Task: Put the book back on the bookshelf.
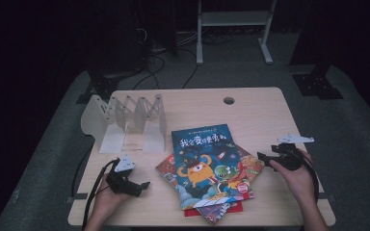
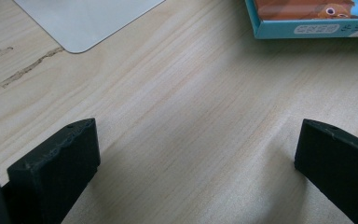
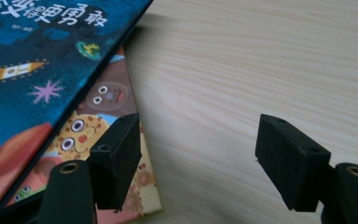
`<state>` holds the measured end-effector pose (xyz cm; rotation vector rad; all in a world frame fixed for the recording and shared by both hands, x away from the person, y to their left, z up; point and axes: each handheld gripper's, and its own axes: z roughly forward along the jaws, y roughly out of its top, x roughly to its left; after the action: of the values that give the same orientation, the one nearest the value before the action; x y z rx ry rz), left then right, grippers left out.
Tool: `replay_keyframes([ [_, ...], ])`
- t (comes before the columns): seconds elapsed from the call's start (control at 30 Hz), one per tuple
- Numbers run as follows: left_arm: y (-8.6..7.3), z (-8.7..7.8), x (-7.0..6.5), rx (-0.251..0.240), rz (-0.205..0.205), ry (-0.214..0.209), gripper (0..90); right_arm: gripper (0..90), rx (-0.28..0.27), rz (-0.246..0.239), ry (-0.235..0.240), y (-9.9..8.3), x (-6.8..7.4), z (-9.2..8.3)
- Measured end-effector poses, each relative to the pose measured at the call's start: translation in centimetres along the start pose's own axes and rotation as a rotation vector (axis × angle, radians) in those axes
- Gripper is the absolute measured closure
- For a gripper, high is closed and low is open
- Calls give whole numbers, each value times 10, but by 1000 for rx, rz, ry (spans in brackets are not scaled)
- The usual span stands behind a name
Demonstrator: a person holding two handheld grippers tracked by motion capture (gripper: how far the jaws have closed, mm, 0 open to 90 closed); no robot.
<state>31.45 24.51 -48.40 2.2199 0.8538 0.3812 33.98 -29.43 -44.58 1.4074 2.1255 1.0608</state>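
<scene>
High view: above near edge, facing forward and down over whole table (image 1: 250,103). Left gripper view: low, close, across bare wood. Right gripper view: close over book stack (image 3: 51,70), shared with high view (image 1: 207,168)

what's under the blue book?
Under the blue book lies an orange-brown book, skewed, edges showing left and right; a red edge peeks below. Their covers are mostly hidden.

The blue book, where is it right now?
In the high view the blue book lies on top of the book pile at the table's middle, just right of the white rack.
</scene>
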Motion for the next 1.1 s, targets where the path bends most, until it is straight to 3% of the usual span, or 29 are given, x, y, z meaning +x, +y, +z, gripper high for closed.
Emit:
replay_keyframes([
  [0.3, 0, 0, 0, 0, 0, 0, 0, 286, 7, -22, 21, 16, 7, 6],
  [1.1, 0, 0, 0, 0, 0, 0, 0, 292, -1, -44, 49, 38, 19, 13],
])
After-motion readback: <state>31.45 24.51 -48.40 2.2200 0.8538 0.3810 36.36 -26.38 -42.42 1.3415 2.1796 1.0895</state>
